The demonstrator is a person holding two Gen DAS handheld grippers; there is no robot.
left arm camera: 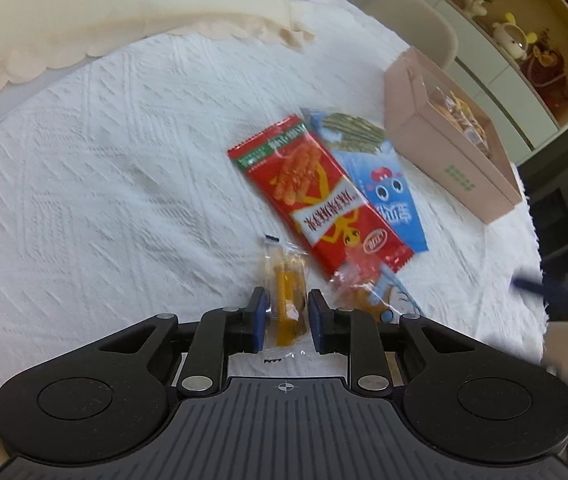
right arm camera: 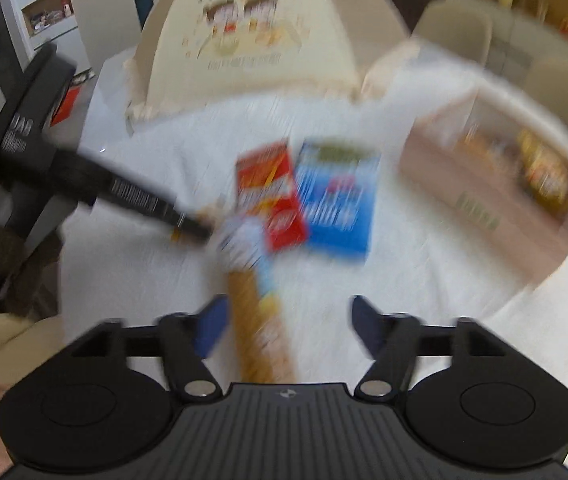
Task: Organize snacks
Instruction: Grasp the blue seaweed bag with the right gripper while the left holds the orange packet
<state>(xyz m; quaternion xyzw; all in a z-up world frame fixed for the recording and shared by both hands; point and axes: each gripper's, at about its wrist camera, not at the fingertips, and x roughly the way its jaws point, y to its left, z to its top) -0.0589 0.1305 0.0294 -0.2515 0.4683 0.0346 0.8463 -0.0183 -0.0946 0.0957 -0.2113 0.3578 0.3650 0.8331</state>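
Motion blur smears the red packet (right arm camera: 274, 196) and pink box (right arm camera: 495, 196) in the right wrist view.

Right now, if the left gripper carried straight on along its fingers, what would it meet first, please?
The left gripper already has the small clear-wrapped orange snack between its blue pads. Just beyond lies the white textured tablecloth, with the red snack packet slightly right; depth is uncertain.
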